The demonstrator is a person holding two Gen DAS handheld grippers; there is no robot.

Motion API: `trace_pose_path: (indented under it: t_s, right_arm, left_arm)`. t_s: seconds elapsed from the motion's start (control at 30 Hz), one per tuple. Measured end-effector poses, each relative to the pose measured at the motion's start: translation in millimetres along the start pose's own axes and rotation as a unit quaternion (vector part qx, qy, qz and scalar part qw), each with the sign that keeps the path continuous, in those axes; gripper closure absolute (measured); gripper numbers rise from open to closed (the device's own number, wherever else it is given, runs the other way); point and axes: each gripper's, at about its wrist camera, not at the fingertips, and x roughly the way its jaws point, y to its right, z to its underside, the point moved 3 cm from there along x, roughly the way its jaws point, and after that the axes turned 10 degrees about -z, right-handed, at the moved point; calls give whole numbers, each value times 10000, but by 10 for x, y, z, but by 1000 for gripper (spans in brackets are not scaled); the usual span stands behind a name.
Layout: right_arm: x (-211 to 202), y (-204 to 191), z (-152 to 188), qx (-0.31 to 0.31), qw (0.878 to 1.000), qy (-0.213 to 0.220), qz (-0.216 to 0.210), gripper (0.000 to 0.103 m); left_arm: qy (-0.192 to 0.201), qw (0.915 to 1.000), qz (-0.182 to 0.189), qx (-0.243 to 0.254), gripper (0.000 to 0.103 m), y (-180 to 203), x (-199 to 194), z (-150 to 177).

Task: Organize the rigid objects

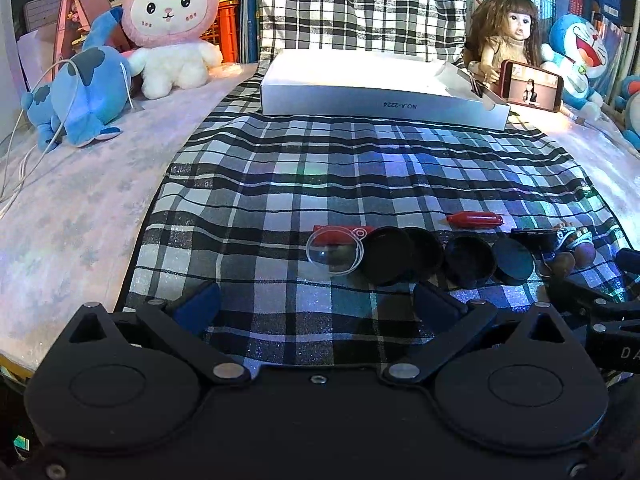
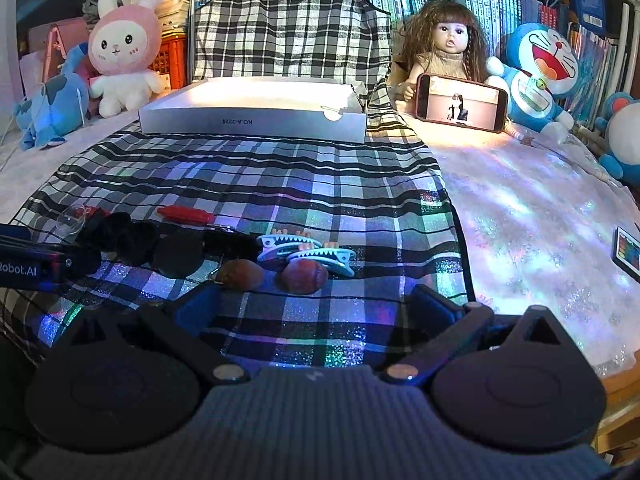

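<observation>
Left gripper hovered low over the checked cloth, fingers spread wide apart, nothing between them. Just ahead of the fingertips lay a row of small things: clear lens a little ahead and between the fingers, overlapping a red piece; black round caps ahead of the right-hand finger; red pen-like piece farther ahead and to the right.

Right gripper likewise open and empty, fingers wide apart. Two brown nuts sat just ahead, between the fingers, with white toothed hair clips right behind them. Black caps off to the left of the fingers. White box stood well ahead, far end of the cloth, with phone and doll beyond to the right.
</observation>
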Motion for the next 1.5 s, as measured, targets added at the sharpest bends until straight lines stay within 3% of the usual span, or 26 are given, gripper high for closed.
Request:
trace_pose_path:
  t_s: [0.1,0.17,0.37,0.63,0.73,1.03,1.33,1.5]
  right_arm:
    - [-26,23,-15,16,10000,53,-45,3]
    - [-47,35,-25,37,9999,100,-45,6]
    - [-108,36,-62,-9,9996,266,-31,21]
    - [-149,-27,-87,-138,9991,401,-33,50]
    - [-139,-33,-83,-112,9993,360,-62,55]
    - [-125,-28,-62,-15,9995,299,-131,58]
    - [-100,-30,-57,-12,9996,249,-128,58]
    - [-91,-34,-61,-15,9997,237,-108,58]
  left_arm:
    - [97,10000,-4,21,13,-6,-30,-5]
    - [164,9999,6,-16,26,-22,-51,-20]
    - [341,9993,-6,-163,53,-95,-100,-50]
    - [506,9983,91,-280,54,-148,-154,-60]
    - [489,9985,31,-245,57,-141,-119,-71]
    - [745,9931,329,-844,59,-293,-216,-102]
    - [564,9961,206,-648,59,-226,-56,-72]
    - [663,9940,176,-853,59,-237,-23,-72]
